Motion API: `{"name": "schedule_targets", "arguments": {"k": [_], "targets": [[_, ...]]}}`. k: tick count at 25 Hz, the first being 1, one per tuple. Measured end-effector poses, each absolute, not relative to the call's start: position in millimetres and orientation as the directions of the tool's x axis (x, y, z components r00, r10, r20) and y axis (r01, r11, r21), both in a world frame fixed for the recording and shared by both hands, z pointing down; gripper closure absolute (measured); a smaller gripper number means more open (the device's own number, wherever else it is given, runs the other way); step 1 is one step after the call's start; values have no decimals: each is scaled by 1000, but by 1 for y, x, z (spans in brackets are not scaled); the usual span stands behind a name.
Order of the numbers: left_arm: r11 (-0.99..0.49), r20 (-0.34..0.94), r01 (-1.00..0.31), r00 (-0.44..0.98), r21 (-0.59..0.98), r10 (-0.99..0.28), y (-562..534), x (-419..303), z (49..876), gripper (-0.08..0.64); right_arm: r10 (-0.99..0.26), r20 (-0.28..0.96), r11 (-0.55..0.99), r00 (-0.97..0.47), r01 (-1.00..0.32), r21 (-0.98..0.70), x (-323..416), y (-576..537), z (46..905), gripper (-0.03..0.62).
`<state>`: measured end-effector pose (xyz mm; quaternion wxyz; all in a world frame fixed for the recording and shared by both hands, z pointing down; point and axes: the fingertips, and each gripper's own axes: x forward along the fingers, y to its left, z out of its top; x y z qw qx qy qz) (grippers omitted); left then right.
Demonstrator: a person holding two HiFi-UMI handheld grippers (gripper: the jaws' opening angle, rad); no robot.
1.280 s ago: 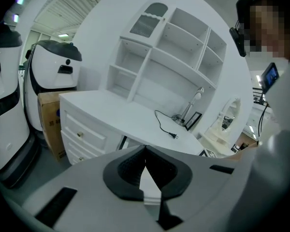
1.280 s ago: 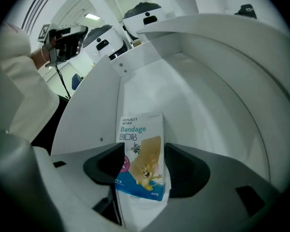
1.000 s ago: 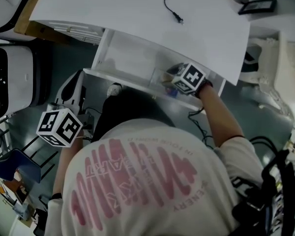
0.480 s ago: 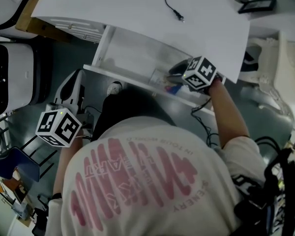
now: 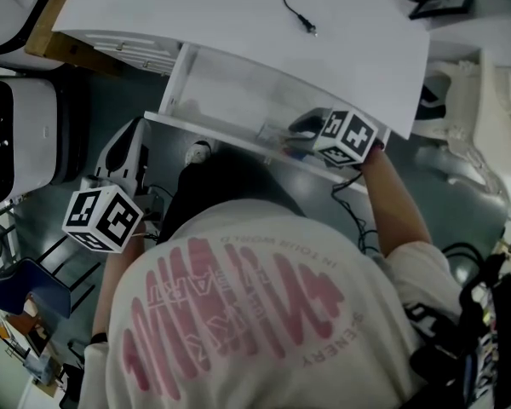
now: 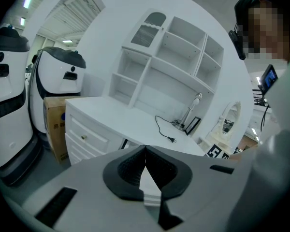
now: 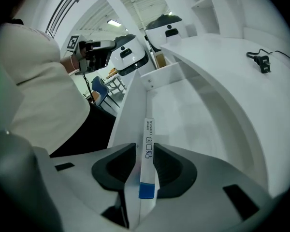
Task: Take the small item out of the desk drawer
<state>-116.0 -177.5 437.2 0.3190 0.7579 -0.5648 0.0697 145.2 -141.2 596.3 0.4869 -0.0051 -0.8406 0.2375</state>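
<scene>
Right gripper view: the right gripper (image 7: 145, 149) has its two dark jaws clamped on a slim white packet (image 7: 148, 129) with a blue band at its near end. The jaws have just been closing, and the packet stands edge-on between them. It is held over the open white drawer (image 7: 183, 105), near the drawer's front wall. Head view, from above: this gripper is at the drawer's right end, under the edge of the white desk (image 5: 221, 24). A black power cable (image 5: 295, 8) lies on the desktop. The left gripper (image 6: 145, 151) is well apart from the drawer, beside the person's body, with its jaws together and nothing between them.
</scene>
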Motion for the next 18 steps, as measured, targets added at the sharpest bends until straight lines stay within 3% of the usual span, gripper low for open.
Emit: {"name": "schedule_targets", "arguments": {"k": [3, 5, 8, 9, 14, 18], "targets": [[-261, 476, -877, 445, 403, -759, -178, -96, 446, 529, 234, 818, 896, -525, -211, -392, 144, -137, 594, 466], [-421, 492, -806, 589, 415, -641, -179, -63, 456, 528, 228, 823, 901, -520, -208, -381, 143, -135, 593, 466], [-656, 543, -615, 762, 438, -353, -181, -1, 476, 365, 215, 826, 904, -521, -213, -370, 141, -134, 592, 466], [-721, 573, -551, 777, 419, -261, -181, 19, 485, 364, 212, 825, 904, -523, -216, -369, 141, -134, 592, 466], [-903, 741, -205, 652, 378, 162, -164, 95, 547, 336, 196, 820, 905, -537, -222, -362, 140, -136, 592, 466], [-890, 753, -79, 570, 449, 330, -159, 123, 576, 333, 182, 804, 898, -566, -238, -371, 141, -138, 593, 466]]}}
